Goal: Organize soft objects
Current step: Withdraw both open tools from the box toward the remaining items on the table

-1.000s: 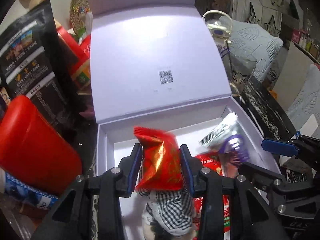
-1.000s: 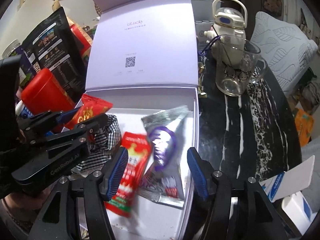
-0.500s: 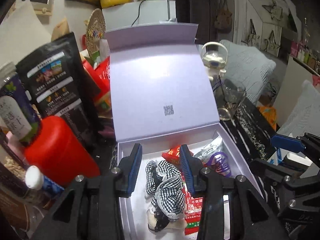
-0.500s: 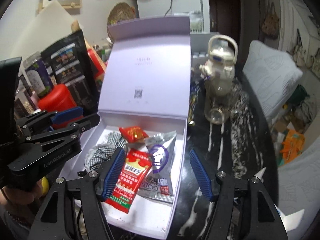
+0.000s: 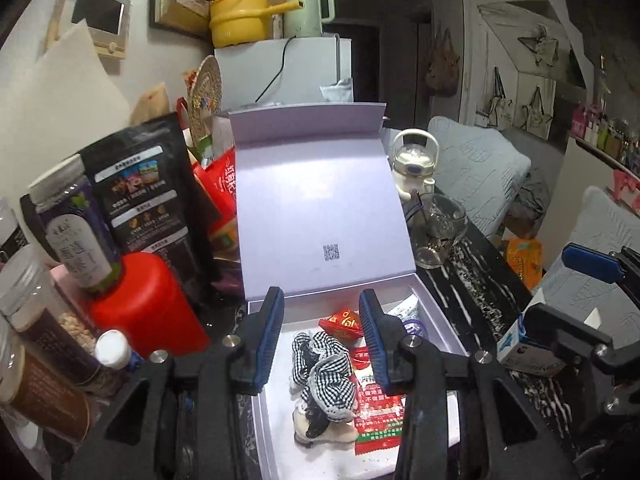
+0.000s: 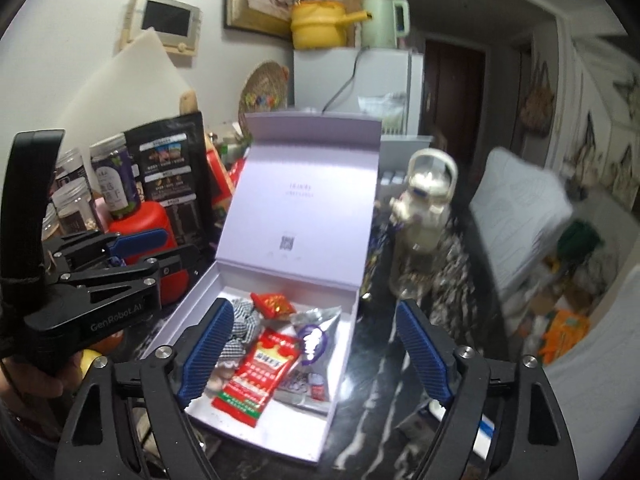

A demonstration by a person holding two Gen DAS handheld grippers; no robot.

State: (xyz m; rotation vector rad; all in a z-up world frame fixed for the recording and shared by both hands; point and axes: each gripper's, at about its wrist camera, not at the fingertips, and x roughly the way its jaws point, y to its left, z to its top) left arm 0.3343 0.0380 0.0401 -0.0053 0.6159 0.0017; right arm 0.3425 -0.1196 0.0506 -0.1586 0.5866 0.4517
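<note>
Left gripper (image 5: pixel 322 320): jaws drawn in narrow, nothing between them. Right gripper (image 6: pixel 314 320): jaws wide, just been opening, also empty. Both point down and forward into the open lilac box (image 5: pixel 436 320), which lies directly ahead of and below each of them. Inside we find four soft items: a black-and-white checked cloth piece (image 5: pixel 324 376) at the left, a small red packet (image 6: pixel 274 304) at the back, a long red packet (image 6: pixel 260 368) whose long axis runs from front to back, and a silver-and-purple packet (image 6: pixel 316 340) on the right, touching the long one. The relation we judge decisive is that of the lid (image 5: pixel 316 208): it stands upright behind the tray, its hinge running across, its free edge high and far from both grippers. If closing comes next, we take the left gripper, centred on the box, to be the nearer; the right sits toward the box's right wall. A glass (image 5: pixel 438 232) stands just beside that wall. In the left view the right-hand pad covers parts of the silver packet and the long red one, and the gripper body cuts off the box's near edge. We cannot tell what the pale mass under the checked cloth is. The right side of the right view is blurred.
</note>
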